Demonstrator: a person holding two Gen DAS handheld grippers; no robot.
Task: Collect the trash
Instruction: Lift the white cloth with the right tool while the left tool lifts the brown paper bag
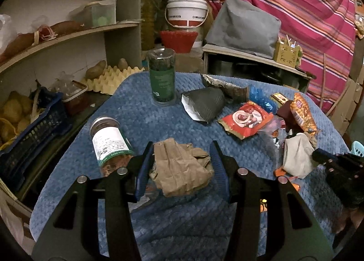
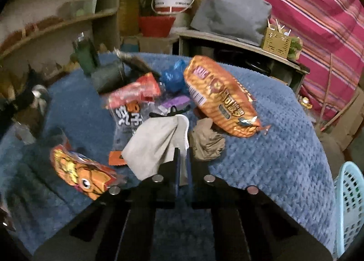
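Observation:
My left gripper is open, its blue fingers on either side of a crumpled brown paper bag on the blue cloth. My right gripper is shut on a white tissue and holds it above the cloth; the tissue also shows in the left wrist view. Around it lie an orange snack bag, a brown paper wad, a red wrapper, an orange cartoon wrapper and a blue plastic bag.
A jar lies on its side left of the paper bag. A green glass jar stands farther back. A grey-black pouch and red packet lie mid-table. A light-blue basket stands at the right. Shelves are at the left.

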